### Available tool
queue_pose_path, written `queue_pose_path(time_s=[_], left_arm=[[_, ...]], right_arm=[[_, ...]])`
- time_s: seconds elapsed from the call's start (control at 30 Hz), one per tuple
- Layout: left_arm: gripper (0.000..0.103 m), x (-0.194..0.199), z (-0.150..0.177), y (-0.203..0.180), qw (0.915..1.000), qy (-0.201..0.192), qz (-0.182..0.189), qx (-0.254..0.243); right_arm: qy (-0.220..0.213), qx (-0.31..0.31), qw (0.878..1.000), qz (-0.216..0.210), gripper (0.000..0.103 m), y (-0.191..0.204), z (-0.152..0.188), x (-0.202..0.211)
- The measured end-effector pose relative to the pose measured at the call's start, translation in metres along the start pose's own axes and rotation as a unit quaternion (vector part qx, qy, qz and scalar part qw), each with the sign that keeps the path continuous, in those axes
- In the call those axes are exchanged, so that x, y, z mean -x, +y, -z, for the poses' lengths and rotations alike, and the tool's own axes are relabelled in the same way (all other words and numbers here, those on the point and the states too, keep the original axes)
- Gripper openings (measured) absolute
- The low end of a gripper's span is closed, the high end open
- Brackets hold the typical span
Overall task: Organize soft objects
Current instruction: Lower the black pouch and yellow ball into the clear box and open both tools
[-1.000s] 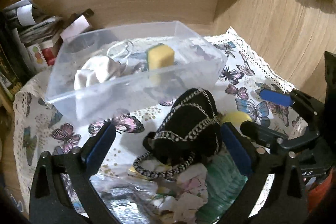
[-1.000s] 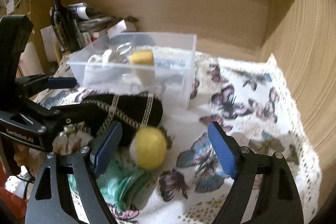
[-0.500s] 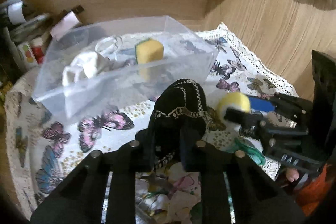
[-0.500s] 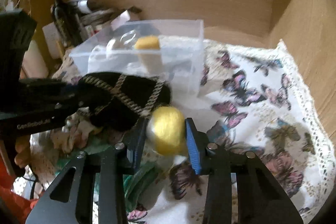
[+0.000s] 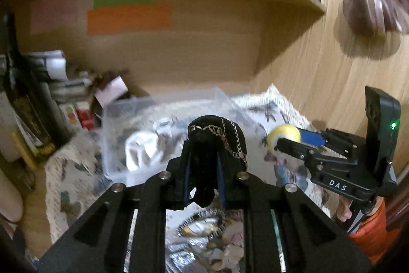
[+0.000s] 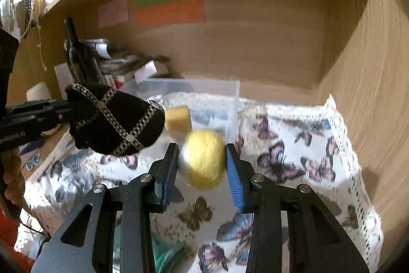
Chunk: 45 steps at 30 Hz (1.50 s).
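My left gripper [image 5: 203, 170] is shut on a black cloth pouch with silver trim [image 5: 217, 140] and holds it lifted above the butterfly cloth, in front of the clear plastic bin [image 5: 163, 104]. The pouch also shows in the right wrist view [image 6: 115, 122]. My right gripper [image 6: 202, 165] is shut on a yellow felt ball [image 6: 203, 161], lifted above the cloth, just short of the bin [image 6: 204, 88]. The ball also shows in the left wrist view [image 5: 283, 136]. Inside the bin lie a yellow sponge [image 6: 177, 118] and a white cloth [image 5: 140, 147].
A butterfly-print tablecloth [image 6: 294, 150] covers the shelf. A dark bottle [image 6: 76, 53], papers and small boxes crowd the back left. Wooden walls close the back and right. A green cloth [image 6: 168, 255] and a floral item [image 5: 225, 247] lie near the front.
Both grippers closed on their objects and rose: the left lifted the black pouch, the right lifted the yellow ball off the cloth toward the bin.
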State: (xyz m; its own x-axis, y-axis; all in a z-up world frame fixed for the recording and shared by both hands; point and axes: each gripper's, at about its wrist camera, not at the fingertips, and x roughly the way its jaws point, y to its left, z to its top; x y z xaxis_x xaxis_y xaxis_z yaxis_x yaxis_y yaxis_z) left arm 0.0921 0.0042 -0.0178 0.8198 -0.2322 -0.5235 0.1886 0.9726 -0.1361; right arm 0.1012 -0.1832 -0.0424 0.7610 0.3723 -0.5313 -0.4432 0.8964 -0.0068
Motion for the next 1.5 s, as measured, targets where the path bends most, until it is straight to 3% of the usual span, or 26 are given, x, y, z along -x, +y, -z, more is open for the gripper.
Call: queue_pose_path(time_s=[0.3, 0.43, 0.63, 0.87, 1.1, 1.13, 1.2, 1.3, 1.33, 1.5], left_arm=[[0.017, 0.007, -0.032, 0.021, 0.9976, -0.056, -0.04, 0.012], [0.017, -0.006, -0.039, 0.034, 0.9965, -0.061, -0.052, 0.022], [0.017, -0.047, -0.032, 0.047, 0.9975, -0.023, -0.058, 0.034], [0.017, -0.094, -0.013, 0.054, 0.9973, 0.042, -0.053, 0.031], [0.018, -0.105, -0.003, 0.043, 0.9958, 0.07, -0.059, -0.002], [0.02, -0.105, -0.003, 0.042, 0.9957, 0.07, -0.06, -0.006], [0.035, -0.105, -0.003, 0.041, 0.9956, 0.071, -0.06, -0.007], [0.05, -0.103, -0.004, 0.042, 0.9958, 0.073, -0.055, 0.0], [0.052, -0.102, -0.006, 0.043, 0.9959, 0.072, -0.055, 0.001], [0.063, -0.085, -0.011, 0.045, 0.9963, 0.054, -0.066, 0.011]], right_arm=[[-0.045, 0.022, 0.999, -0.002, 0.034, 0.003, -0.037, -0.001], [-0.053, 0.032, 0.998, -0.001, 0.034, 0.004, -0.052, -0.01], [-0.023, 0.046, 0.999, 0.012, 0.034, 0.004, -0.063, -0.048], [0.038, 0.046, 0.998, 0.029, 0.034, -0.004, -0.048, -0.086], [0.072, 0.053, 0.996, 0.027, 0.034, -0.002, -0.041, -0.106], [0.074, 0.054, 0.995, 0.026, 0.034, -0.001, -0.04, -0.107], [0.075, 0.057, 0.995, 0.026, 0.036, 0.002, -0.039, -0.108], [0.072, 0.065, 0.995, 0.029, 0.049, 0.005, -0.038, -0.105], [0.068, 0.067, 0.995, 0.032, 0.056, 0.006, -0.039, -0.104], [0.044, 0.072, 0.996, 0.036, 0.062, 0.01, -0.043, -0.09]])
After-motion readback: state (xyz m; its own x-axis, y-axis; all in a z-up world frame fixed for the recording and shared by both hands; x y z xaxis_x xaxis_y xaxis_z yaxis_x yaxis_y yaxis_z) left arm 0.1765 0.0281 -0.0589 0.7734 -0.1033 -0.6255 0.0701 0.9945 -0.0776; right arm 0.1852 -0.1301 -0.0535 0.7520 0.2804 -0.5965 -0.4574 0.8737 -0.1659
